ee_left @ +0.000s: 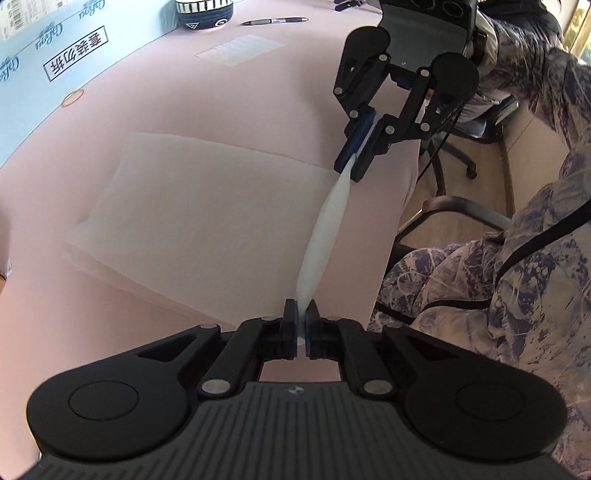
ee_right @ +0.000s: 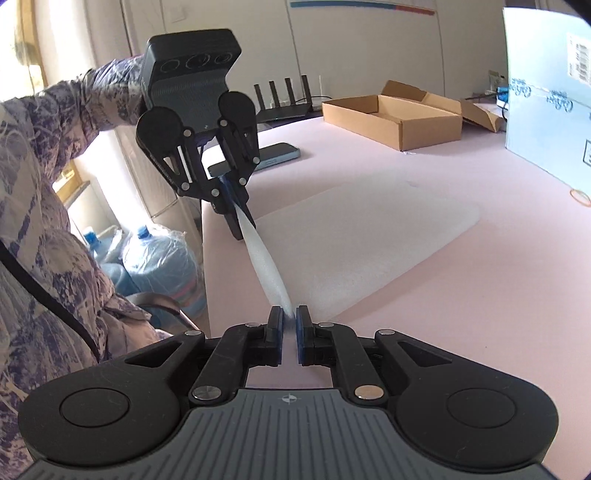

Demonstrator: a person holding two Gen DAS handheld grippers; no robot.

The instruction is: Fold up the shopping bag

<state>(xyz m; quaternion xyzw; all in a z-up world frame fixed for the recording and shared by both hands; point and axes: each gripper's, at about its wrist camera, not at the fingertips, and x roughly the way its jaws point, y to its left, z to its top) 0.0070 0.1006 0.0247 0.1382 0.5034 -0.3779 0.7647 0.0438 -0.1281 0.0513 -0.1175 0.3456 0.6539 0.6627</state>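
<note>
A translucent white shopping bag [ee_left: 192, 206] lies flat on the pink table; it also shows in the right wrist view [ee_right: 354, 236]. Its near edge [ee_left: 325, 229] is lifted and stretched taut between both grippers, also visible in the right wrist view [ee_right: 264, 258]. My left gripper [ee_left: 301, 314] is shut on one end of that edge. My right gripper [ee_right: 289, 314] is shut on the other end. Each gripper shows in the other's view: the right one [ee_left: 352, 162] and the left one [ee_right: 236, 218], both near the table's front edge.
A blue box [ee_left: 44, 66] with printed text stands on the table's far side, next to a black-and-white round container [ee_left: 205, 14] and a pen [ee_left: 275, 21]. An open cardboard box [ee_right: 391, 118], a phone [ee_right: 273, 157] and a router [ee_right: 284, 99] lie at one end. Chair and water bottles [ee_right: 162, 262] stand off the table.
</note>
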